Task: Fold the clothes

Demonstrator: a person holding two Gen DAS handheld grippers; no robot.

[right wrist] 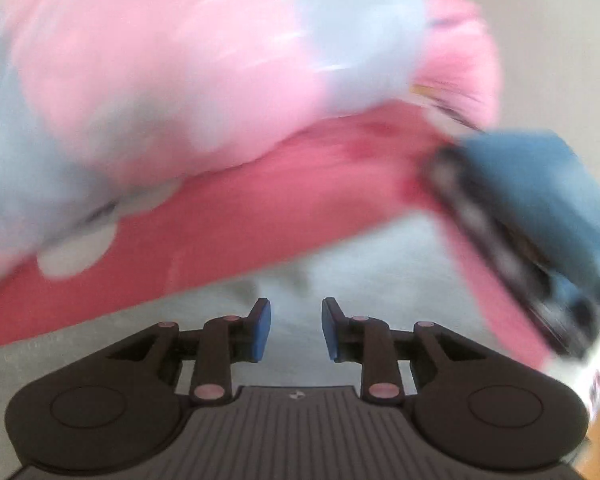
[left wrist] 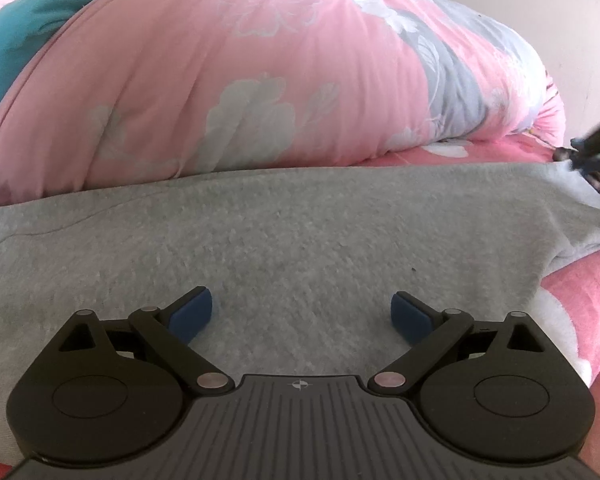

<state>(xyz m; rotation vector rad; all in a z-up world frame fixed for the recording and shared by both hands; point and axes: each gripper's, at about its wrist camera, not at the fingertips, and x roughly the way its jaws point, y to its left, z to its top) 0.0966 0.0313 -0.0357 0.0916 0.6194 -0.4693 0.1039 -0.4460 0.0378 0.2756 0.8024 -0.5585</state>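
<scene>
Between the blue pads of the left gripper (left wrist: 302,314), spread wide at lower centre, nothing is held; the grey garment (left wrist: 300,232) lies flat beneath, filling mid-frame; soft, light and limp, it is best pinched at an edge or corner; the right gripper (right wrist: 296,330) is narrowly parted, empty, over grey cloth; behind, the pink quilt (left wrist: 240,80) is heaped.

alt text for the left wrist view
A grey garment lies flat on a pink bed, with the left gripper just above it, jaws wide open and empty. Behind it bulges a pink floral quilt.
</scene>
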